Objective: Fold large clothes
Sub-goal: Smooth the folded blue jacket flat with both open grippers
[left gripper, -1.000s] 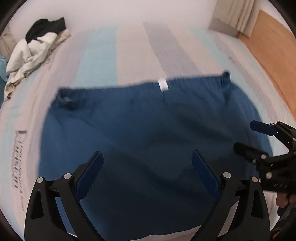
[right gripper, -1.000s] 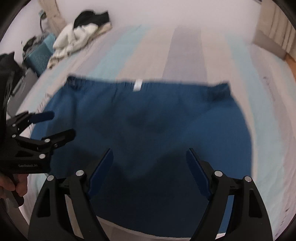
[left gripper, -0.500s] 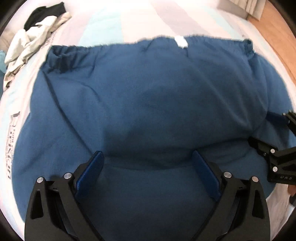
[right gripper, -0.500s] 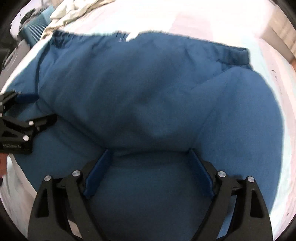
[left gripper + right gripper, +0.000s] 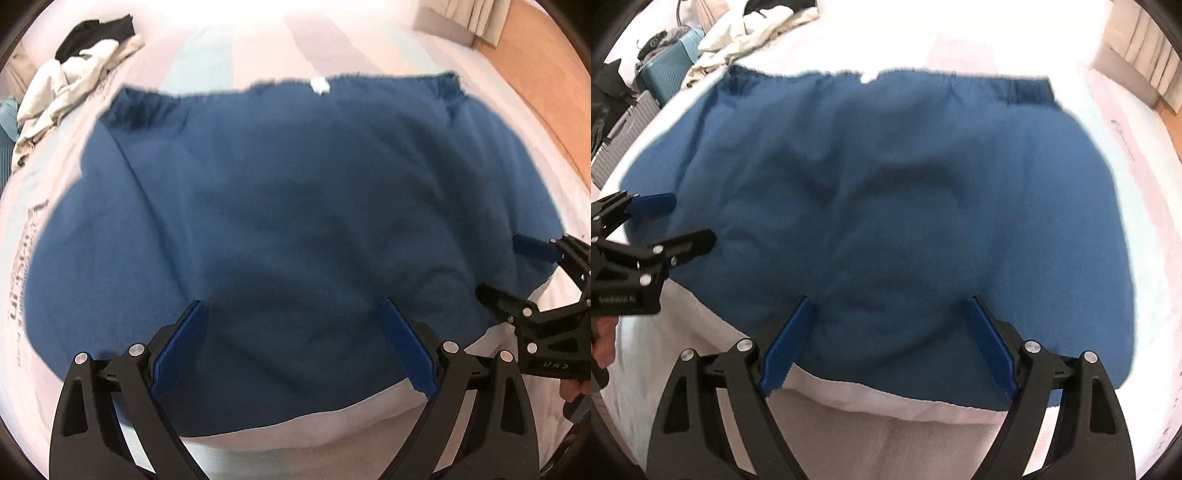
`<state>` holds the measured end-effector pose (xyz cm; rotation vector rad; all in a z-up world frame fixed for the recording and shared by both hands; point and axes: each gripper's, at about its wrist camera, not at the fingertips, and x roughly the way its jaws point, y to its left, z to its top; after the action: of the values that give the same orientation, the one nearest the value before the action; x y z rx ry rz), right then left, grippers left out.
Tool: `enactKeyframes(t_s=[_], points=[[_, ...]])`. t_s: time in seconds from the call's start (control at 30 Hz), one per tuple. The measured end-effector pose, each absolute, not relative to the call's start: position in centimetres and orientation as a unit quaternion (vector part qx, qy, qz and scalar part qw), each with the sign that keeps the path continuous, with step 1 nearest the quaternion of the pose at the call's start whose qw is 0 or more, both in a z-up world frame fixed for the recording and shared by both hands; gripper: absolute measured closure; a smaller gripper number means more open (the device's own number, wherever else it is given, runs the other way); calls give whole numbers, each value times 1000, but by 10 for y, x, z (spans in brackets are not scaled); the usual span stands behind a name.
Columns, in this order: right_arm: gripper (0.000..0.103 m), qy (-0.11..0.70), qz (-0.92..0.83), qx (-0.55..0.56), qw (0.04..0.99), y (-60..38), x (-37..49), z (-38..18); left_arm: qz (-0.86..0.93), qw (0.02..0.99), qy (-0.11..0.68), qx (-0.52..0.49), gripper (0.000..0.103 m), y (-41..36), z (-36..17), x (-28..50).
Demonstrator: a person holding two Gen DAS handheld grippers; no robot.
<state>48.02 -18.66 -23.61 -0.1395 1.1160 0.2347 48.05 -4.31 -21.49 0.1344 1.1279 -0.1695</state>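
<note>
Where wood floor (image 5: pixel 546 85) begins, striped bed (image 5: pixel 236 62) holds clothes pile (image 5: pixel 74 77).

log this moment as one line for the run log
phase: folding | garment: blue garment flat on bed | left claw open, empty | right claw open, empty | both over near edge

Motion blur is smearing the blue garment (image 5: pixel 288 221); beyond its waistband the bed (image 5: pixel 960 48) is glaring white, edges bending fisheye-style.
</note>
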Motion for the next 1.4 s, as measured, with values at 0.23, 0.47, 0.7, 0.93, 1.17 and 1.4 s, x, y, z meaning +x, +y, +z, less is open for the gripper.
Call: enactKeyframes(t_s=[0.23,0.47,0.7,0.93,1.17,1.4], points=[[19,529,105,-70,839,-187,490,-251,-61,825,556,82,7,-46,-239,492],[19,509,34,-18,860,-242,460,-206,-70,833,545,72,10,-59,-206,500],[19,521,-74,100,844,-336,440,-212,-112,839,526,87,10,-95,-201,514],[19,513,-68,207,830,-365,452,-238,-104,834,533,99,8,-102,-232,514],[18,508,-62,255,820,-380,455,-257,-107,832,536,96,8,-100,-240,518],[17,508,-65,262,818,-376,448,-254,-111,832,535,94,8,-98,-242,520]])
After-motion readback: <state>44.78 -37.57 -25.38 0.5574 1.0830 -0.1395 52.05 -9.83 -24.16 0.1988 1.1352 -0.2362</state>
